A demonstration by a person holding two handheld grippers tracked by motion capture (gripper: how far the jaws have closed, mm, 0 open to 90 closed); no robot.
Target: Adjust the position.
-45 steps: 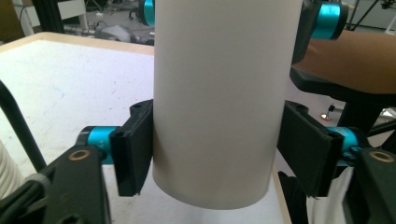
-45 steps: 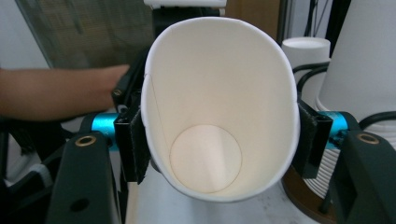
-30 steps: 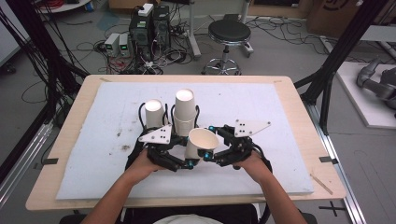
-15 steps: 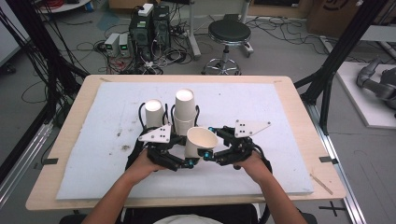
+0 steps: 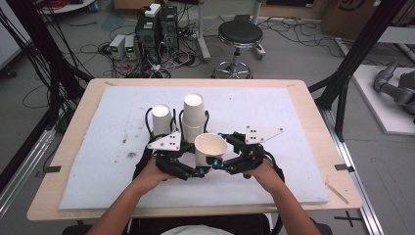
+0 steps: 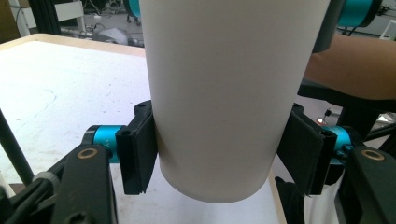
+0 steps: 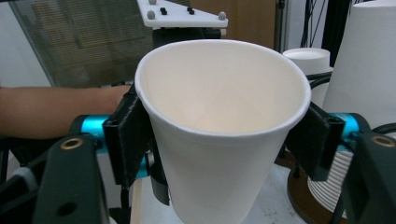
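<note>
A white paper cup (image 5: 210, 146) hangs above the white mat between both grippers. My left gripper (image 5: 195, 169) comes in from the left, low on the cup. In the left gripper view its pads (image 6: 140, 154) press the cup's lower wall (image 6: 224, 93); these jaws have just been closing. My right gripper (image 5: 221, 159) comes in from the right. In the right gripper view its pads (image 7: 128, 135) sit against the cup (image 7: 219, 154) just under the rim, and the jaws have just been opening slightly with the cup still between them.
Behind the held cup, a tall stack of cups (image 5: 194, 115) and a shorter one (image 5: 161, 117) stand in black wire holders. The white mat (image 5: 98, 161) covers most of the wooden table (image 5: 337, 196). A stool (image 5: 240, 36) and cables lie beyond the far edge.
</note>
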